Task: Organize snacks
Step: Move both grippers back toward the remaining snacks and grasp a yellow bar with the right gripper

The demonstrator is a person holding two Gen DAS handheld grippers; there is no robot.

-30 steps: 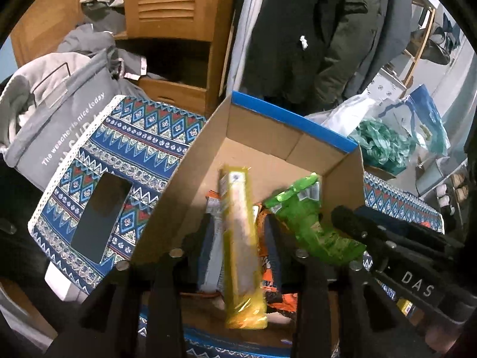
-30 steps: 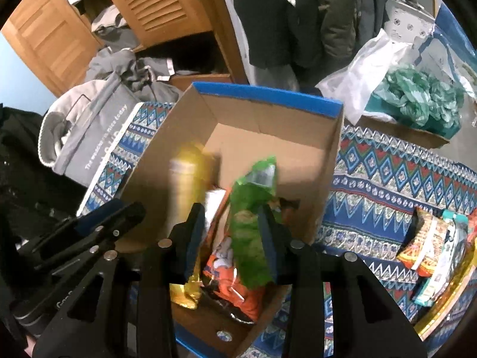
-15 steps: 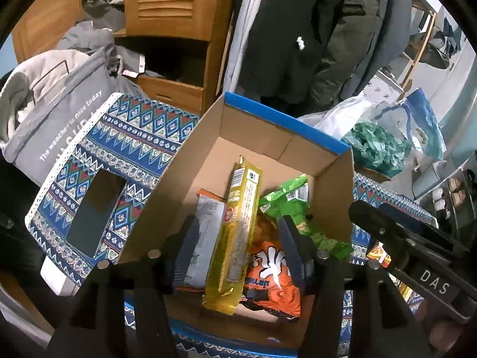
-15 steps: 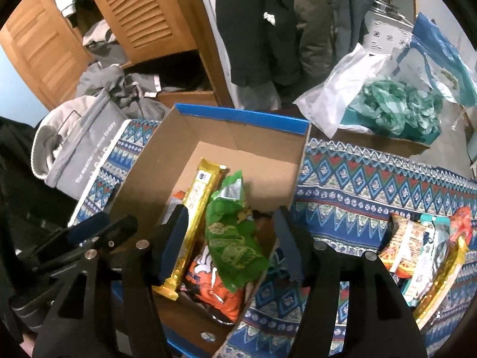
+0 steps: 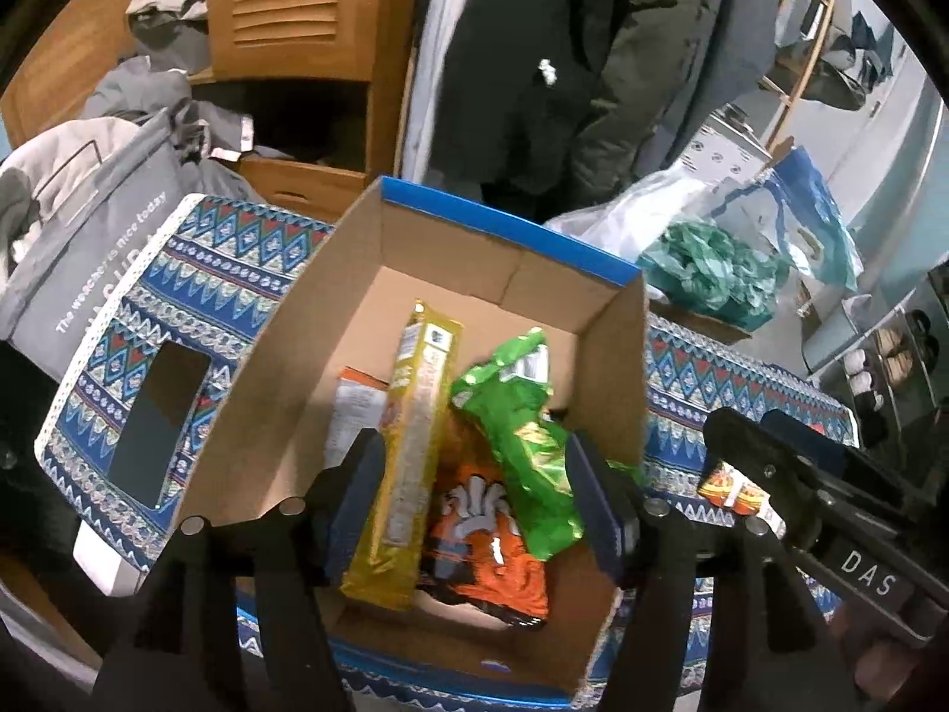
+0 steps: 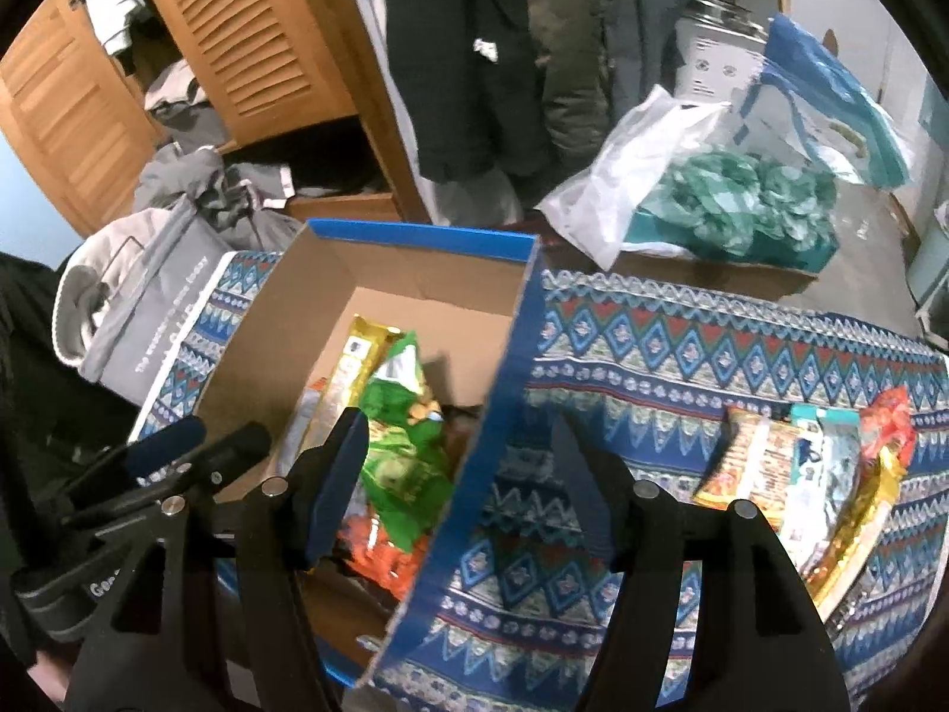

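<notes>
An open cardboard box with a blue rim stands on the patterned cloth. Inside lie a long yellow snack pack, a green bag, an orange bag and a white pack. My left gripper is open and empty above the box. My right gripper is open and empty, straddling the box's right wall. The yellow pack and green bag show in the right wrist view too. Several loose snack packs lie on the cloth to the right.
A black phone lies on the patterned cloth left of the box. A grey bag sits at the far left. A white plastic bag with green stuff and hanging coats are behind.
Both grippers opened, dropped the yellow pack and green bag into the box, and pulled back. The right gripper has shifted right over the box's wall.
</notes>
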